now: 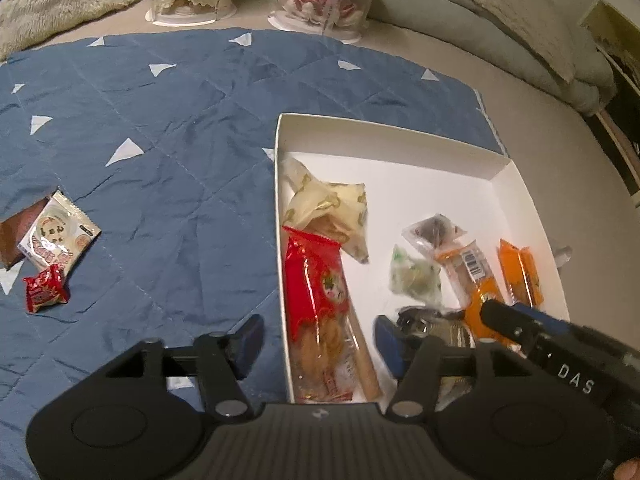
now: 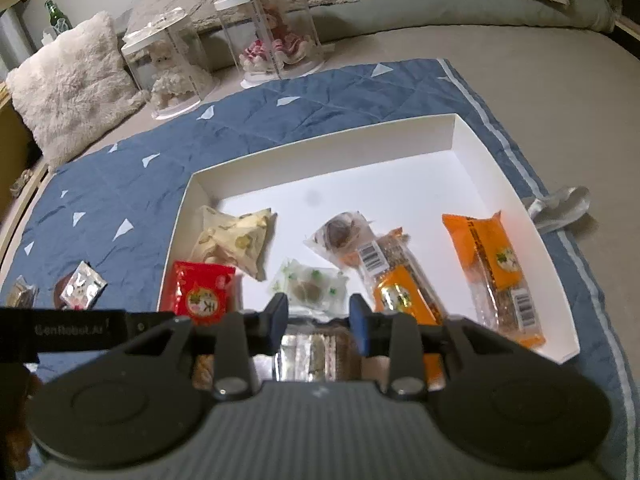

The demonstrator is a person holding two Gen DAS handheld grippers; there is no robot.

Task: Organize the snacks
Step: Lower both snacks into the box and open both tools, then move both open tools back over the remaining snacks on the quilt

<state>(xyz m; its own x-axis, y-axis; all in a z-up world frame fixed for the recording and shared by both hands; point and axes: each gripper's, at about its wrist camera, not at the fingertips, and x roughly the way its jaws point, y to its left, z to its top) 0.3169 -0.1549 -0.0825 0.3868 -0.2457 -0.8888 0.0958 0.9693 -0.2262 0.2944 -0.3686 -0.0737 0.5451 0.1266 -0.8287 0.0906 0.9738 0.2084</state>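
The white box (image 2: 460, 132) sits on a blue quilt (image 1: 160, 160) on the bed, holding most of the snacks. The left gripper (image 1: 318, 344) straddles the box's left wall over a long red packet (image 1: 320, 292), jaws released. The right gripper (image 2: 319, 316) hovers above a silvery packet (image 2: 312, 354), perhaps biscuits, jaws parted. Three small packets (image 1: 52, 244) lie outside on the quilt.

Just beyond the right gripper (image 2: 319, 318), a silvery snack packet (image 2: 310, 354) is mostly hidden behind its body, print unreadable. The long red packet (image 1: 320, 304) between the left gripper's (image 1: 318, 338) fingers loses its near end behind that body (its label is blurred). Far left, a brown packet (image 1: 16, 236) is cut off by the picture's edge.
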